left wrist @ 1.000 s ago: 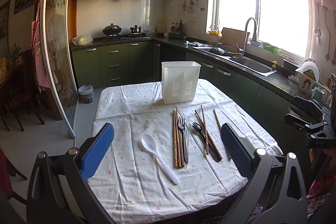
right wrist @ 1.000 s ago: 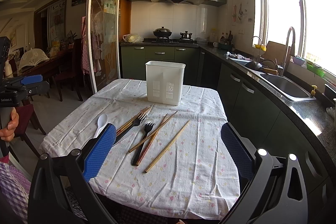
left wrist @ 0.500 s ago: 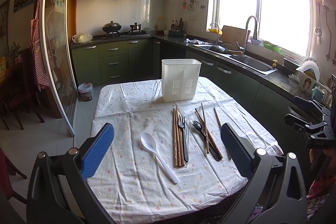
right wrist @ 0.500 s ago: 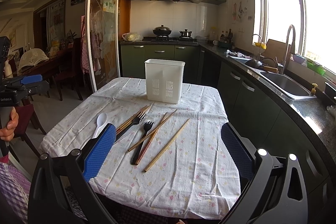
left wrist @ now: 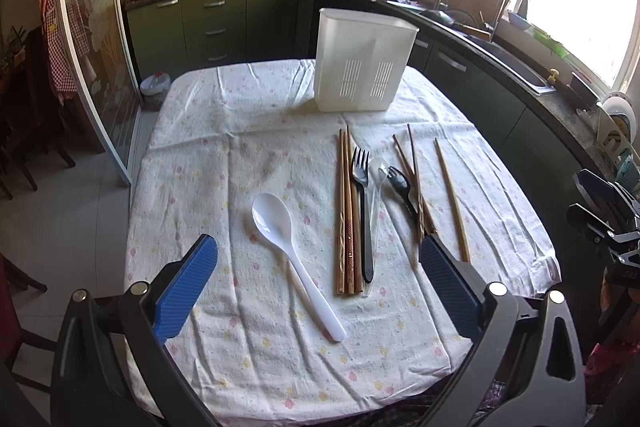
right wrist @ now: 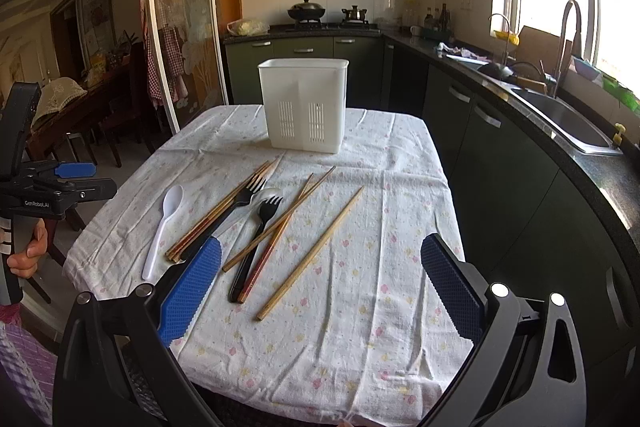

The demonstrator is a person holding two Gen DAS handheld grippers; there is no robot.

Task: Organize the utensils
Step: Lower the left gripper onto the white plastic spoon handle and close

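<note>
A white slotted utensil holder point(left wrist: 365, 61) point(right wrist: 305, 104) stands upright at the far end of the clothed table point(left wrist: 224, 131). In front of it lie a white spoon point(left wrist: 288, 251) point(right wrist: 164, 227), a bundle of wooden chopsticks point(left wrist: 346, 211) point(right wrist: 224, 207), two black forks point(left wrist: 362, 195) point(right wrist: 256, 239), crossed chopsticks point(left wrist: 414, 183) and a single chopstick point(left wrist: 452, 199) point(right wrist: 312, 253). My left gripper point(left wrist: 318, 279) hangs open above the near table edge, the spoon's handle between its fingers' lines. My right gripper point(right wrist: 320, 283) is open over the near right part of the table, holding nothing.
Dark green cabinets and a counter with a sink point(right wrist: 568, 115) run along the right. A glass sliding door point(left wrist: 92, 39) stands at the left. A stove with pots point(right wrist: 308, 13) is at the back. A hand point(right wrist: 32, 247) holds the left gripper's handle.
Both grippers have moved forward and tipped down toward the table, so the utensils and holder now look closer. Nothing on the table has moved.
</note>
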